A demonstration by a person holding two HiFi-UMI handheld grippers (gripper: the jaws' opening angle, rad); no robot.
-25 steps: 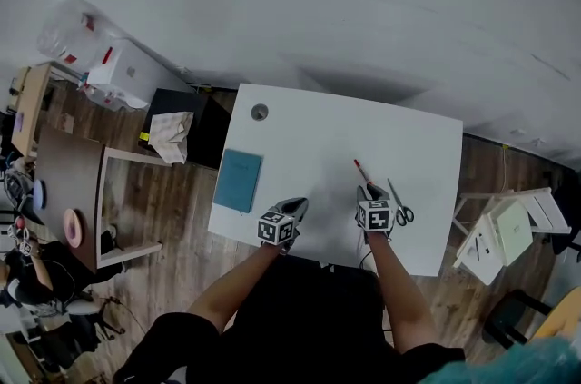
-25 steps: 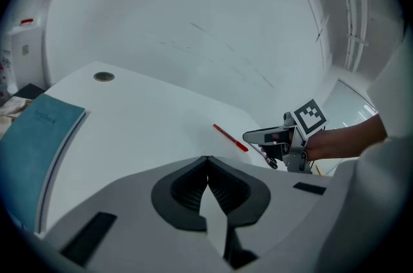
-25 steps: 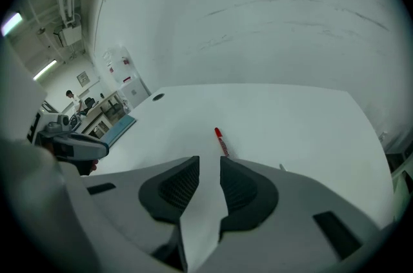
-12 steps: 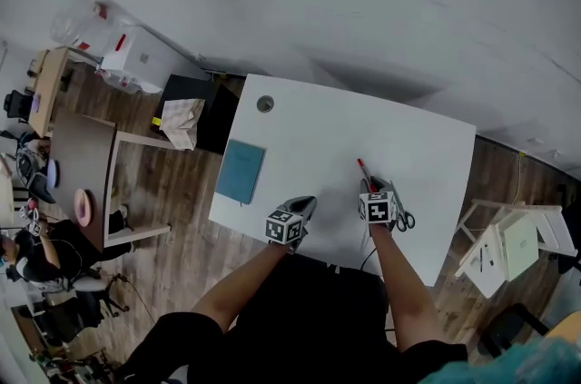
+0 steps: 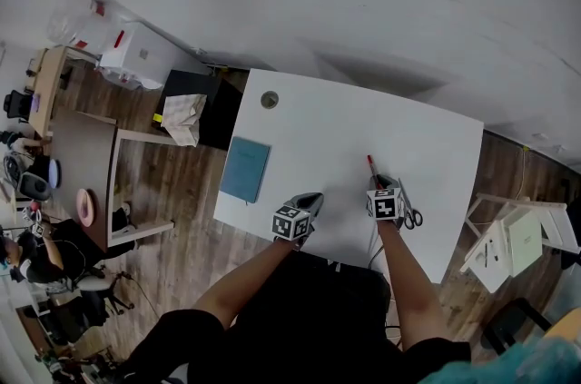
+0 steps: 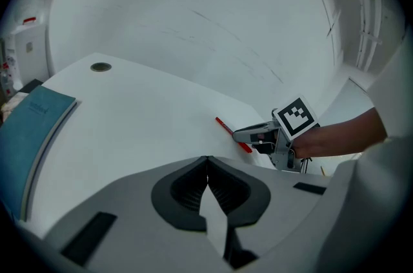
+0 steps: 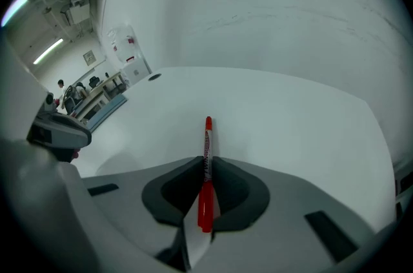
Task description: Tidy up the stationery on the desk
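Note:
A red pen [image 7: 206, 155] lies on the white desk [image 5: 336, 128], pointing away from me. My right gripper [image 7: 205, 165] has just been closing and its jaws now press on the pen's near half. In the head view that gripper [image 5: 375, 185] sits at the desk's front right, the pen [image 5: 370, 164] sticking out beyond it. My left gripper [image 5: 311, 203] is shut on nothing near the front edge; its own view shows the jaws [image 6: 207, 162] together and the right gripper [image 6: 244, 134] on the pen [image 6: 226, 128]. A teal notebook [image 5: 246, 170] lies at the front left.
Black-handled scissors [image 5: 406, 210] lie just right of the right gripper. A round cable hole [image 5: 270, 100] is in the desk's back left corner. A black box [image 5: 195, 105] stands left of the desk, a white folding chair [image 5: 508, 241] to its right.
The right gripper has sunk over the pen's near end and closed on it. The left gripper has stayed where it was, still shut.

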